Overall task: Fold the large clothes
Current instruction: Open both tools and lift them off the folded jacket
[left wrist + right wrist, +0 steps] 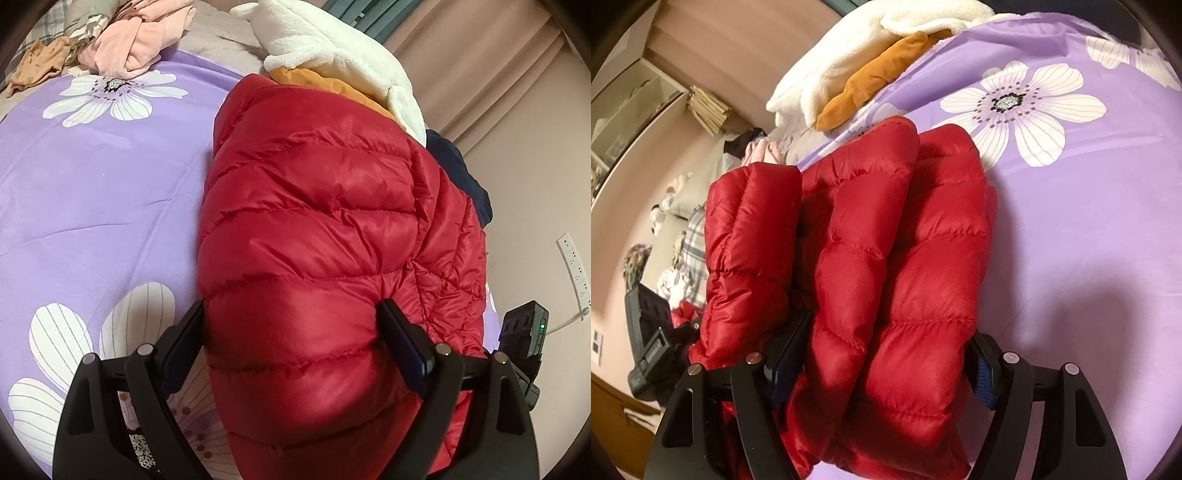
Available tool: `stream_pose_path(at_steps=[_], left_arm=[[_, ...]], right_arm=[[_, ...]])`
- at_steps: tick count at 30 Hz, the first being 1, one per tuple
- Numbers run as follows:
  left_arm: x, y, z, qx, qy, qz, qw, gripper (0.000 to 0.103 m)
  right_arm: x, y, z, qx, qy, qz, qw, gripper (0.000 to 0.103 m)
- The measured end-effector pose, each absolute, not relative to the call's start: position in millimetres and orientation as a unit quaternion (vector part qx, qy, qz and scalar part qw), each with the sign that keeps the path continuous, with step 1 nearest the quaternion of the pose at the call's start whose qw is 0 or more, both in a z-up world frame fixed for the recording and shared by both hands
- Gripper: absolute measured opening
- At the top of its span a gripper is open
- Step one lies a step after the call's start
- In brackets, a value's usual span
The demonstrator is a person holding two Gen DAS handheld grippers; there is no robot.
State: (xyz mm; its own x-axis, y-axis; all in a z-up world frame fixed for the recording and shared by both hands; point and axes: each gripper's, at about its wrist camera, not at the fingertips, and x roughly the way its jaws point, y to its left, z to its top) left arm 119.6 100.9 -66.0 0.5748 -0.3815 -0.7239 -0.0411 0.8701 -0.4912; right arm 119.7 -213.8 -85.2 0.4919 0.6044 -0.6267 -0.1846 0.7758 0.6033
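The red puffer jacket [317, 229] is seen folded on the purple flowered bedcover [96, 192], close to the bed's edge beside the pink wall. Its thick bundle is straddled by the left gripper [291, 321], whose fingers are spread wide, one at each flank of the padding. The right gripper [886, 350] is likewise set wide around the stacked layers, its fingers lying against both sides of the bundle; whether the padding is actually being squeezed cannot be told in either view.

The jacket is shown as glossy red fabric, quilted in horizontal puffed channels, with a sleeve [750, 236] hanging over the bed's edge. Beyond it a white fleece [332, 48] and an orange garment [317, 83] are piled. No label or writing can be read on the jacket.
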Motion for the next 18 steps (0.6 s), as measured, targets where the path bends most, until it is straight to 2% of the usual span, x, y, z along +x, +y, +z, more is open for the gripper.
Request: stream_pose_path(at_steps=[18], left_arm=[[108.6, 90.8, -54.7, -0.187, 0.448, -0.075, 0.871, 0.091]], right_arm=[[111.0, -227.9, -75.6, 0.230, 0.430, 0.216, 0.846, 0.074]])
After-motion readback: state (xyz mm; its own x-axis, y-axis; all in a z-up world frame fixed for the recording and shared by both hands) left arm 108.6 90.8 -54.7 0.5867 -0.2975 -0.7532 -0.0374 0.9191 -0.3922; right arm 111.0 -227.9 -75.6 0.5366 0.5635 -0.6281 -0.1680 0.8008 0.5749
